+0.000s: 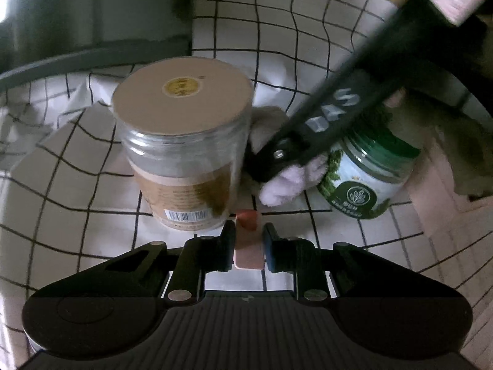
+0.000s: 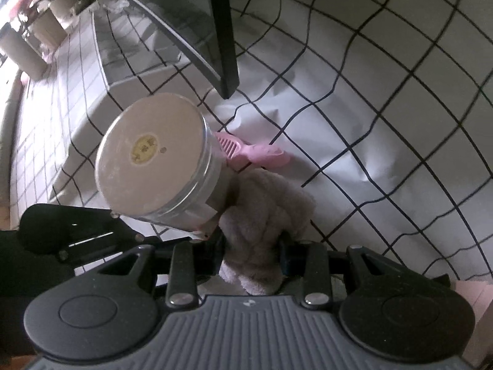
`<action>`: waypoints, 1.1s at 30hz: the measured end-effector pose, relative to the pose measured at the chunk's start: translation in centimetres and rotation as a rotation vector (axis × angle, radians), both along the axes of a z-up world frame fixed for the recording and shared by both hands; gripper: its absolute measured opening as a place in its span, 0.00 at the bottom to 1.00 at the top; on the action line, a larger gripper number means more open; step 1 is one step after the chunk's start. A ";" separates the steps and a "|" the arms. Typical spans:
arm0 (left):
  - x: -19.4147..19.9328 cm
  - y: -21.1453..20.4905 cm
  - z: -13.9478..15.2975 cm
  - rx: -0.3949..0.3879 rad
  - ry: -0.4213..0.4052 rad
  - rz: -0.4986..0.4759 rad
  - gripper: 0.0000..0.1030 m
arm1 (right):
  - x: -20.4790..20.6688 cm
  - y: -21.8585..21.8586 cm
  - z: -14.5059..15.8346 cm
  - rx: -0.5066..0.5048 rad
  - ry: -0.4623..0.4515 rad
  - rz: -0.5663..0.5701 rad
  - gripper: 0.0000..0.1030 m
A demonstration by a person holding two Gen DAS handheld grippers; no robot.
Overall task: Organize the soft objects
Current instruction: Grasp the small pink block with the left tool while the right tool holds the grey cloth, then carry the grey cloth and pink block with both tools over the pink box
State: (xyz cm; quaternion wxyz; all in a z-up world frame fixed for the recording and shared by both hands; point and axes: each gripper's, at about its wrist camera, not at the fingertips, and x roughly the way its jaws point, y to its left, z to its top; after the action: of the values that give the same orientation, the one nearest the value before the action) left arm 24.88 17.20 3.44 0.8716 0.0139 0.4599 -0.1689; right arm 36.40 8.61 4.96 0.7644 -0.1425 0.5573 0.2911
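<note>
Two grippers work close together over a white cloth (image 2: 385, 117) with a black grid that covers the worktop. The right gripper (image 2: 251, 256) has its jaws closed on a fluffy greyish towel (image 2: 265, 212), which bunches up between the fingers and spills out in front of them. In the left wrist view the same towel (image 1: 289, 182) shows as a pale tuft under the right gripper's dark finger (image 1: 277, 160), low over the cloth between two jars.

The left gripper (image 1: 249, 240) has its jaws narrowly parted around a small pinkish block with a reddish end (image 1: 248, 240); the left pad touches it, but whether the right pad does I cannot tell.

Just ahead of the left gripper stands a clear jar with a tan lid (image 1: 181, 98) and a brown label. A second jar with a green lid and green-and-white label (image 1: 366, 175) stands to the right of the towel. In the right wrist view the tan-lidded jar touches the towel, and a pink plastic comb-like tool (image 2: 249, 152) lies on the cloth just behind both. Beyond it rises a dark framed glass panel (image 2: 222, 30).
</note>
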 end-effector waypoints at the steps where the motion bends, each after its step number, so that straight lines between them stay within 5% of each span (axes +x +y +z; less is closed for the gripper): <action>1: 0.0 0.4 0.0 -0.026 0.008 0.006 0.22 | -0.2 -0.2 0.3 0.008 -0.007 -0.004 0.33; 7: -1.2 0.6 1.0 -0.051 -0.001 -0.026 0.22 | -1.9 -1.2 3.1 0.052 -0.070 -0.041 0.33; 13: -3.9 0.7 7.5 -0.068 -0.189 -0.106 0.22 | -3.9 -1.9 6.1 0.065 -0.144 -0.066 0.33; 19: -2.5 2.1 13.5 -0.021 -0.369 -0.031 0.22 | -5.1 -3.4 8.6 0.074 -0.221 -0.115 0.33; 25: -1.4 0.3 15.0 -0.013 -0.397 -0.040 0.22 | -7.6 -6.4 11.1 0.123 -0.295 -0.185 0.33; 33: -1.9 -6.8 16.3 -0.028 -0.389 -0.183 0.22 | -12.3 -12.8 13.0 0.132 -0.397 -0.334 0.33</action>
State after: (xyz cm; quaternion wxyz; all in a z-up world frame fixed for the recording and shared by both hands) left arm 22.99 10.39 19.75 0.9252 0.0760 0.2773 -0.2478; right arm 24.06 -4.22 17.93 0.9039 -0.0527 0.3921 0.1629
